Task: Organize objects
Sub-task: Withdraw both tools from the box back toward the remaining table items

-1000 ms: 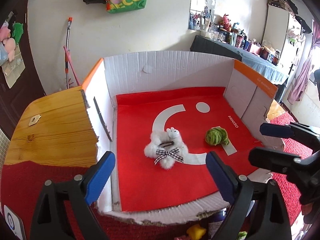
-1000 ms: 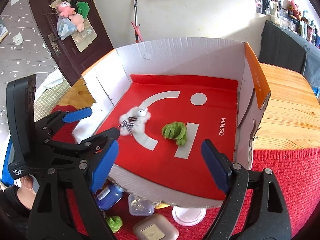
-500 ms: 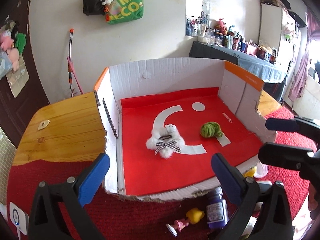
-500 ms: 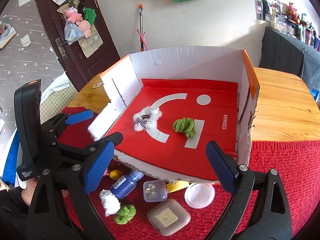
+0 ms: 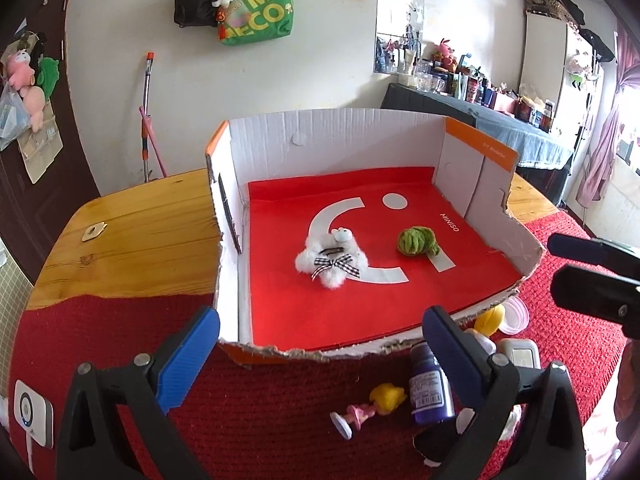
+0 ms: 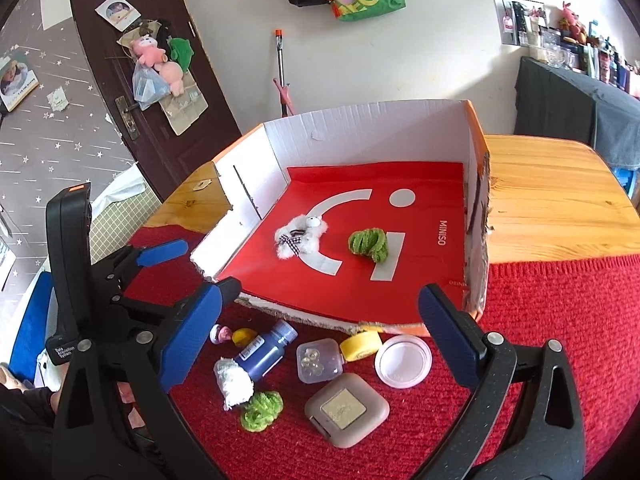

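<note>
Nearest, the right gripper (image 6: 320, 332) hung empty over the red mat (image 6: 560, 340), its jaws opening with nothing between them; the left gripper (image 5: 320, 352) stood spread wide, also empty. Just below lay the unsorted things: a taupe square case (image 6: 346, 410), a green scrunchie (image 6: 262, 410), a blue bottle (image 6: 266, 350) and a clear pot (image 6: 403, 361). Beyond, the cardboard box (image 6: 360, 148) already held a white plush (image 6: 300, 236) and a green toy (image 6: 369, 243). A clean pick likely meant choosing one isolated item (the case looked easiest), descending squarely and closing across its narrow sides.
</note>
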The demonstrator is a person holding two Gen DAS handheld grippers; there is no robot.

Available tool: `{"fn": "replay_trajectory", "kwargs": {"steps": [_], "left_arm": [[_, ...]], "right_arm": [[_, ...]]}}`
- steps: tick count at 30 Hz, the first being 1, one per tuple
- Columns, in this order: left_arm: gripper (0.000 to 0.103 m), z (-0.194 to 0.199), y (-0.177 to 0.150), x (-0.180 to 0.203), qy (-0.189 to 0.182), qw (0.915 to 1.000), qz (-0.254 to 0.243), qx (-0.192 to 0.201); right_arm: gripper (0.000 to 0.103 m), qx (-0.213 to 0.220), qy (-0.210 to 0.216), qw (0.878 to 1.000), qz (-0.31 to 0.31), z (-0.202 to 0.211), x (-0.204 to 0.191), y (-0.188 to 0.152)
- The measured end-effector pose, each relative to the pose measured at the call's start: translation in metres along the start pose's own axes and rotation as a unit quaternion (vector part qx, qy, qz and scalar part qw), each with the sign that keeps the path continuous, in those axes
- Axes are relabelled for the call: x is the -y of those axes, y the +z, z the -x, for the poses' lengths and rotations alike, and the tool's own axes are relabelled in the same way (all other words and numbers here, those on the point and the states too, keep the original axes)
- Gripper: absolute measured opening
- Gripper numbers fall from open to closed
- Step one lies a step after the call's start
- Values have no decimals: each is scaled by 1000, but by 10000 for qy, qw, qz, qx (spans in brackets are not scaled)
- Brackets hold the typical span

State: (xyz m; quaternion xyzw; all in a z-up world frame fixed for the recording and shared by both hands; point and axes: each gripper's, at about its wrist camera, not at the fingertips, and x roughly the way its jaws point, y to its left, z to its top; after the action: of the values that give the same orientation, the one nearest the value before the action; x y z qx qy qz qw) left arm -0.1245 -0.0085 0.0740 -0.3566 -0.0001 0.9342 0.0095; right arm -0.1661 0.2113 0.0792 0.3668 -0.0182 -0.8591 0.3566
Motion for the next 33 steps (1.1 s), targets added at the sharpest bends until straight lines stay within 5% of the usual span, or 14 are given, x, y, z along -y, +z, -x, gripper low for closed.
{"fn": "replay_trajectory", "kwargs": {"steps": [33], "left_arm": [[103, 30, -48, 2, -267, 9989, 393, -10]], "right_arm": [[101, 0, -568, 9978, 334, 10, -19, -55]]}}
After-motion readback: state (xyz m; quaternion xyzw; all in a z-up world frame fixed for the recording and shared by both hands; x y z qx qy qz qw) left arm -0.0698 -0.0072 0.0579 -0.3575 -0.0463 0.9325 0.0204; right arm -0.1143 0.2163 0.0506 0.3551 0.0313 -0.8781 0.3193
